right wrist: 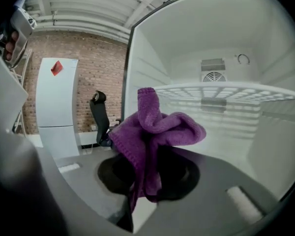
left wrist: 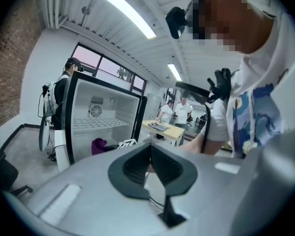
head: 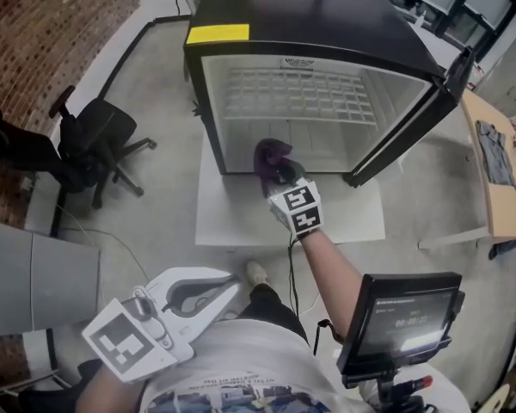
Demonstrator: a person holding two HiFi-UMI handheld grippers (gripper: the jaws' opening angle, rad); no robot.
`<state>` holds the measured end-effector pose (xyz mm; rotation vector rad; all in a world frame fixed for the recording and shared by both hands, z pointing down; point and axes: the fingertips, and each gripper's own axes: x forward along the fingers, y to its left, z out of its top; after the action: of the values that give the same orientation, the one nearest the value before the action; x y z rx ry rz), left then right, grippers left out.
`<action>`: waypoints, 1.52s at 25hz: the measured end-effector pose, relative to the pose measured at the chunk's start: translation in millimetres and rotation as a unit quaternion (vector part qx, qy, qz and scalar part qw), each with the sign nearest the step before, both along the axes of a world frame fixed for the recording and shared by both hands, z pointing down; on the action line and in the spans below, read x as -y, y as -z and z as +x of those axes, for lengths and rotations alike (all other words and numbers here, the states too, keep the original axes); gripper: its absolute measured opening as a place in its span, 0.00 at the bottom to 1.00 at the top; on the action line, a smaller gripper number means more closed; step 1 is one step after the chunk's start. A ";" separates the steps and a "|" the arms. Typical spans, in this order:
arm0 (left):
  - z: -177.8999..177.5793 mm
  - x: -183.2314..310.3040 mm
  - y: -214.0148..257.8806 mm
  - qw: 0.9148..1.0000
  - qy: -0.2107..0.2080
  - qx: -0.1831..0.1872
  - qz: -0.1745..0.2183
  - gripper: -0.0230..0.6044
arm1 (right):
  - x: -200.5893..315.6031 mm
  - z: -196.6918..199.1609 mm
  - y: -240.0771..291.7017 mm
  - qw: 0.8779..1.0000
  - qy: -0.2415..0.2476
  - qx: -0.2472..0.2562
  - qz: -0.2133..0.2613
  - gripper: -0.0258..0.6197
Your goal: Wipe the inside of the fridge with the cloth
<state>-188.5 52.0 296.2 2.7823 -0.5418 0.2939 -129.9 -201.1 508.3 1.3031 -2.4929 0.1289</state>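
Firmly in the clamped right claw [right wrist: 148, 176], purple cloth [right wrist: 157, 132], just inside the fridge [head: 318, 24]; left claw [left wrist: 150, 163] together, empty.

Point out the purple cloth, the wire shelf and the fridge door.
purple cloth [right wrist: 157, 132]: right gripper view, on its bunched middle fold.
wire shelf [head: 297, 93]: head view, middle of the white grid.
fridge door [head: 413, 120]: head view, edge of the open door.

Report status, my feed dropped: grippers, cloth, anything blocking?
Right hand-held gripper shut on purple cloth, at open fridge mouth. Left hand-held gripper shut, empty, back by the body. Nothing blocking the interior.
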 end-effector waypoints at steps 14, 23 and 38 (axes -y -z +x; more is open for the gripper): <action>35.1 34.3 4.2 1.000 -0.027 -0.009 0.010 0.05 | 79.5 177.0 13.5 0.972 -0.218 -0.087 0.012 0.16; 56.7 67.2 -11.8 0.999 -0.050 0.019 -0.008 0.05 | 123.8 192.4 -18.0 0.968 -0.233 -0.084 -0.022 0.16; 92.0 112.8 -37.5 0.994 -0.098 0.034 -0.029 0.05 | 141.9 186.5 -48.8 0.971 -0.208 -0.097 -0.062 0.16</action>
<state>-96.5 -60.8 333.6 2.7812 -0.2689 0.4398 56.7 -343.0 557.1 1.6763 -1.9910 0.2379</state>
